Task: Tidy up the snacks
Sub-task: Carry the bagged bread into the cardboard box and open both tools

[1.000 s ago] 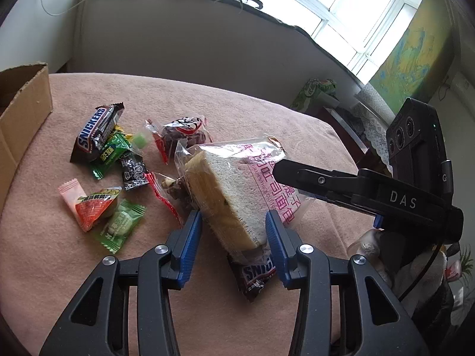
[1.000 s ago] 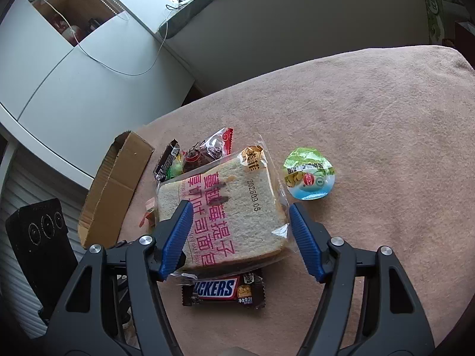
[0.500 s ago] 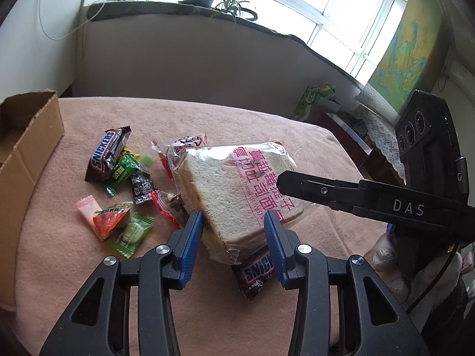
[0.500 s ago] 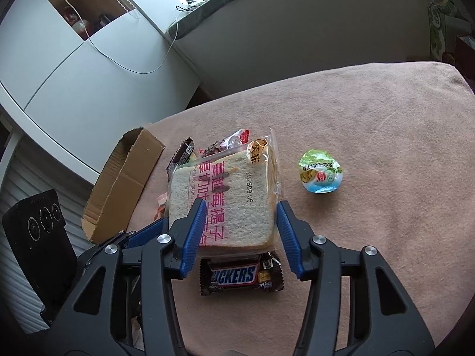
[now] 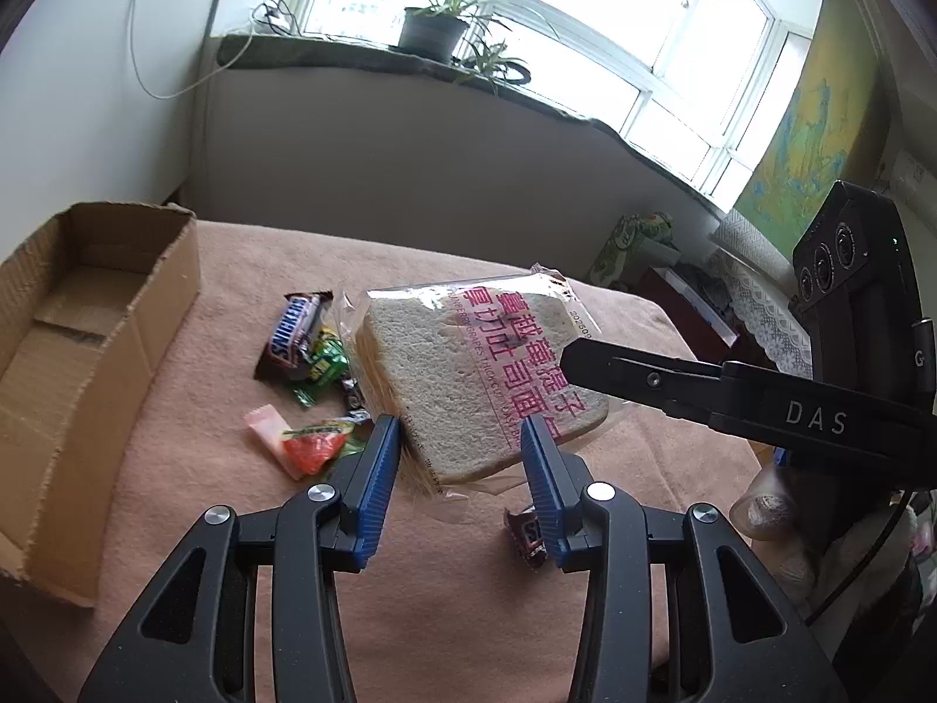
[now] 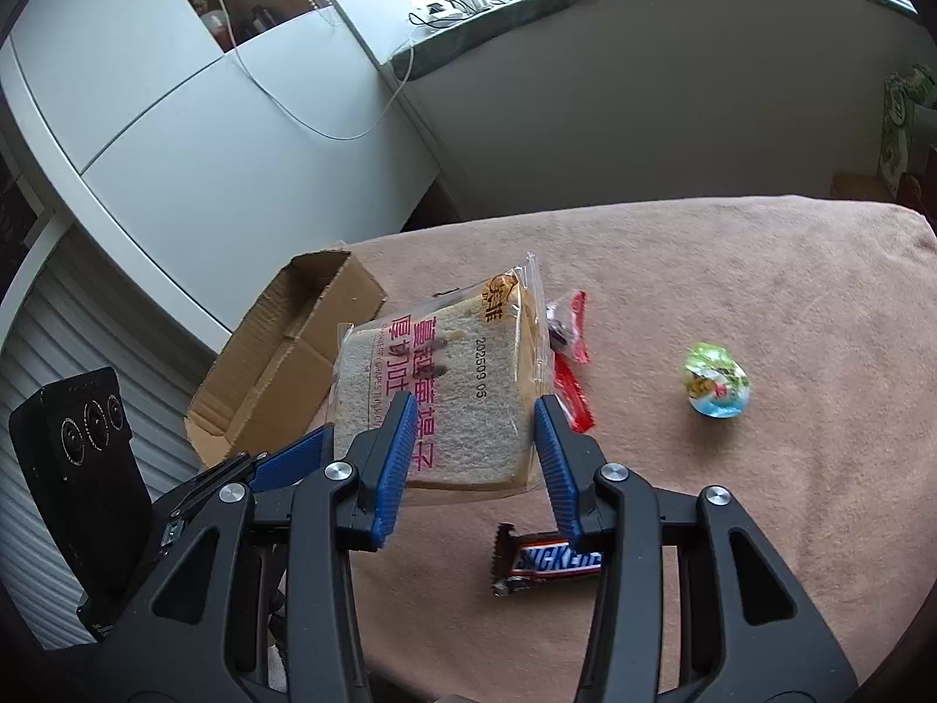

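While both of my tools are on the bagged bread slice [image 5: 480, 375], it hangs clear of the desk [image 5: 527, 597], tilted, with its printed face turned up toward the cameras. My left tool [image 5: 462, 471] has the near bottom edge of the bag between its blue pads [image 5: 378, 483], which are clamped on that edge. My right tool [image 6: 474, 457] comes in from the other side; in the left view its black finger [image 5: 644, 378] lies across the slice's right corner. In the right view the slice's lower part sits between the right tool's pads [image 6: 398, 463], and those jaws are closing on it, pressing the wrapper at both sides.

Below the lifted bread, a Snickers bar [image 6: 550, 559] lies flat on the desk, just under the right tool's tips. A second Snickers bar [image 5: 293, 334] rests with a cluster of small candies [image 5: 316, 404] left of the bread, between it and the open cardboard box [image 5: 88, 363]. The box stands at the desk's left edge, well apart from the tools. A round jelly cup [image 6: 715, 379] sits alone farther right on the desk cover.
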Demonstrator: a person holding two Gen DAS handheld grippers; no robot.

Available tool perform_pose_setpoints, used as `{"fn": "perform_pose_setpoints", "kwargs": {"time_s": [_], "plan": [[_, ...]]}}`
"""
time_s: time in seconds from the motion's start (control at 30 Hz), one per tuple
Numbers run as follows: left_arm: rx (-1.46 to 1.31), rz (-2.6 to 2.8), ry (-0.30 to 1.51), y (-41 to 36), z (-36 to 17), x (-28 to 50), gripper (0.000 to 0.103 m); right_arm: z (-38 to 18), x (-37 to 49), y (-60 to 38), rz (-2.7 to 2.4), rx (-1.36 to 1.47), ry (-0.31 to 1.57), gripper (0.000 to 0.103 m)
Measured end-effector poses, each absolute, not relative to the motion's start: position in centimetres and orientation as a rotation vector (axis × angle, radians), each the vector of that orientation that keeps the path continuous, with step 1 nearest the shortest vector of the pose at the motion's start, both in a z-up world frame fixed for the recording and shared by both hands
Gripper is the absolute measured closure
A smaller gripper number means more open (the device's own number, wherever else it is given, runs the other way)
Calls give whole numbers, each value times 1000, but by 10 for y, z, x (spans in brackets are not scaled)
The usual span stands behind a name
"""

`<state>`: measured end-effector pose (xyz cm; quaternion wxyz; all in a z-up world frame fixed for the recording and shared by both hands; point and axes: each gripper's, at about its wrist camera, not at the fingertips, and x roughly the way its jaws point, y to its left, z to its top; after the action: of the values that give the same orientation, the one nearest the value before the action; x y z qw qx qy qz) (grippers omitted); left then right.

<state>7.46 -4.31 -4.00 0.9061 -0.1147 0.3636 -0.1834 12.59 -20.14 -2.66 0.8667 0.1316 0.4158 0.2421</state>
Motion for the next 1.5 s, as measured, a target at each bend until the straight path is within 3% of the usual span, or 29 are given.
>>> {"fn": "perform_pose_setpoints", "kwargs": {"time_s": [0.47,0.83,1.5], "plan": [[-286,-190,633,53,-14,40,62,9,131,-77,707,159,828,59],[-351,-32,633,123,-26,31,62,-7,134,10,824,64,877,59],[-359,39,655,149,-43,34,62,-28,150,37,819,41,913,59]]}}
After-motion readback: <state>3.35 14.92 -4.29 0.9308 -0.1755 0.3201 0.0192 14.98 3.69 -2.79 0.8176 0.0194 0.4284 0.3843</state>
